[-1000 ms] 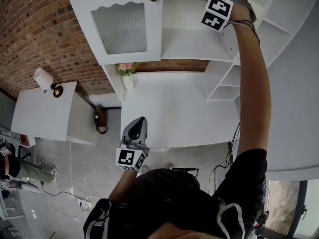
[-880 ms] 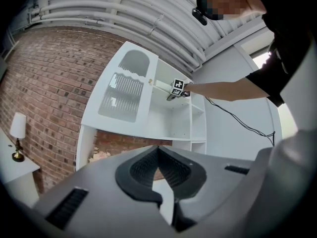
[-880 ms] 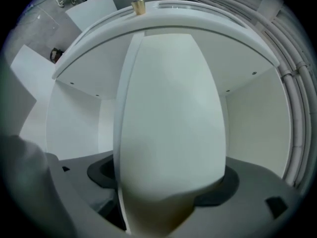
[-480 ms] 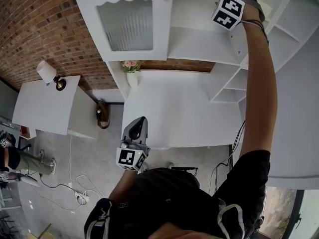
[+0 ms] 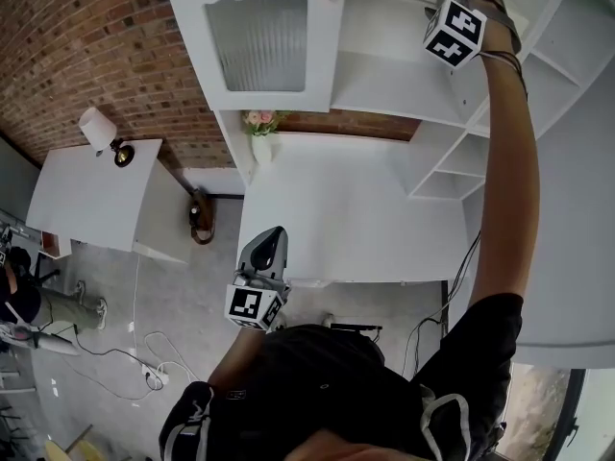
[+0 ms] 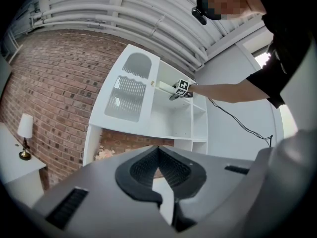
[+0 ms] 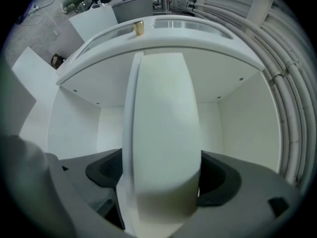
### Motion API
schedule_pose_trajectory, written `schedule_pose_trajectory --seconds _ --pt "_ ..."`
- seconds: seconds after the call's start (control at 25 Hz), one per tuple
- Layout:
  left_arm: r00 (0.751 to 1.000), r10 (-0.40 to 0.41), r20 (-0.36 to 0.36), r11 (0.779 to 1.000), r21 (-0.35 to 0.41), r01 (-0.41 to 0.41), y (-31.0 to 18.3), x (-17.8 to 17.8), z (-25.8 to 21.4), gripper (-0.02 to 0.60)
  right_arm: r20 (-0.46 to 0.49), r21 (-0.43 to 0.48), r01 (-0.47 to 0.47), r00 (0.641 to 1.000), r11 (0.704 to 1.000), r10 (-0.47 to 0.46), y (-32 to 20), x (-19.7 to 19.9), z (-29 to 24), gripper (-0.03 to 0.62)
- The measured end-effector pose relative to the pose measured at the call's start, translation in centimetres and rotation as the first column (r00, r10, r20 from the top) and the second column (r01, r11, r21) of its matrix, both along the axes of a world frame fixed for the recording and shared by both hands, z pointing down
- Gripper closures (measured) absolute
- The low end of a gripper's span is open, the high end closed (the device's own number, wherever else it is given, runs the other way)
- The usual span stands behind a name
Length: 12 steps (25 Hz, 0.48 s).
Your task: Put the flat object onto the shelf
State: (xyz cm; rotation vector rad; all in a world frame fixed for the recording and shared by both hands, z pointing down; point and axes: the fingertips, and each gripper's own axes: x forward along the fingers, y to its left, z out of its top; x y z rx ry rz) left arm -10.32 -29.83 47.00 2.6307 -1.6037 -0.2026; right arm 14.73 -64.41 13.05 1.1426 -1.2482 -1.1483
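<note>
Release step: the right gripper's (image 7: 159, 180) jaws have just been opening around the board (image 7: 161, 108) on the shelf (image 5: 394, 89); next, I judge, back straight out; the left gripper (image 5: 269, 243) is closed, empty.

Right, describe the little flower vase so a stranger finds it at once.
Find the white shelf unit against the brick wall, then the white desk below it. The vase stands at the desk's back left corner, under the glass-panelled door; pink flowers mark it out amid the white.
</note>
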Motion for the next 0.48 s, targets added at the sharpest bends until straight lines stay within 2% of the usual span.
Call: schedule_pose_trajectory --seconds 0.16,0.28,0.36,0.48 --pt "1.000 0.022 0.000 1.000 -0.007 -0.022 1.0 0.4 -0.1 0.572 0.018 0.080 0.040 0.999 0.996 -0.041 3.7 -0.3 -0.8 0.175" --pt "0.999 0.034 -0.008 0.999 -0.001 -0.034 1.4 0.7 -0.2 0.572 0.112 0.155 0.088 0.988 0.984 -0.106 8.2 -0.6 -1.2 0.177" --pt "0.999 0.046 -0.009 0.999 -0.002 -0.046 1.5 1.0 -0.3 0.572 0.237 0.181 0.140 0.954 0.973 -0.181 11.6 -1.0 -0.5 0.178" --pt "0.998 0.068 -0.006 0.998 -0.009 -0.068 1.7 1.5 -0.2 0.572 0.427 0.178 0.225 0.860 0.958 -0.281 16.4 -1.6 2.6 0.185"
